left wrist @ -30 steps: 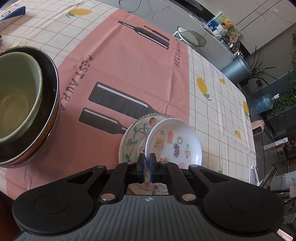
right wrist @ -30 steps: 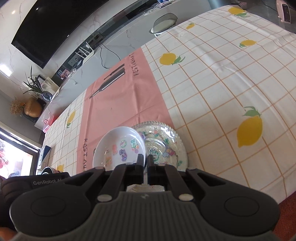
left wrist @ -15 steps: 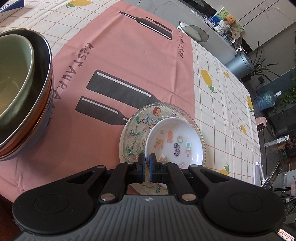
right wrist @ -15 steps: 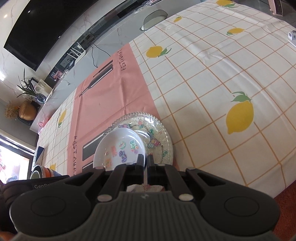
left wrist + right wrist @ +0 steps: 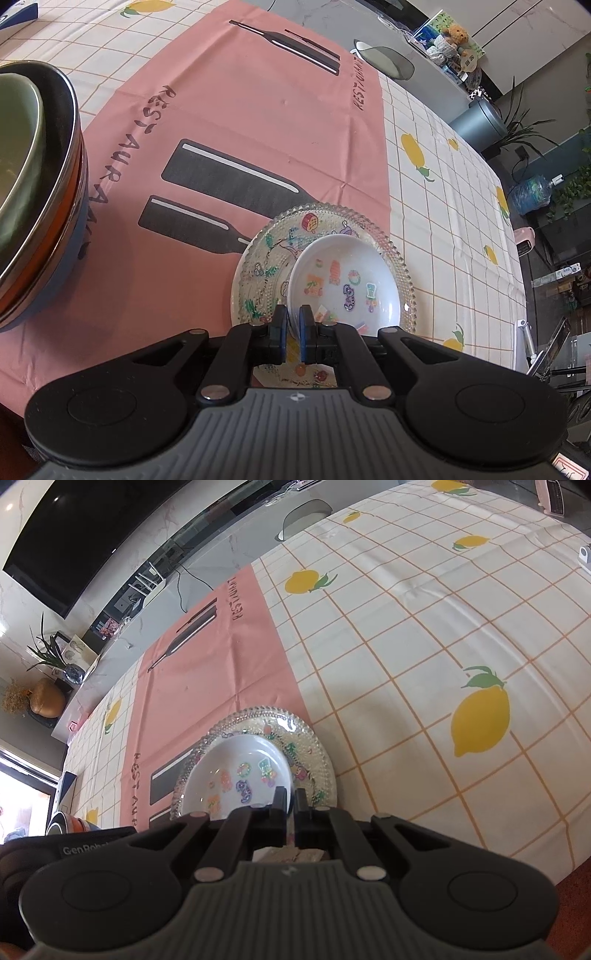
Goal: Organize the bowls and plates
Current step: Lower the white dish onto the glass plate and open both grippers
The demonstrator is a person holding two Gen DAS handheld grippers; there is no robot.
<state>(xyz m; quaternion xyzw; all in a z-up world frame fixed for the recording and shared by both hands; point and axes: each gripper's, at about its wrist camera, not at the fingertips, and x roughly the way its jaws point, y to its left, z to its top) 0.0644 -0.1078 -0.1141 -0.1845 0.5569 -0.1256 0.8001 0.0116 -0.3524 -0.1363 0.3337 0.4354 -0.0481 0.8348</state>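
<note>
Daylight is pouring in from a bright window at the left. A big dark television is hanging on the pale marble wall, above a long grey sideboard where a potted plant and a round golden vase are standing. A teddy bear is sitting on a far counter. A grey bin and a blue water jug are resting on the dark floor beside leafy greenery.

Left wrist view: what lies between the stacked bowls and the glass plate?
Only bare pink tablecloth with printed bottles, between stacked bowls and glass plate.
</note>
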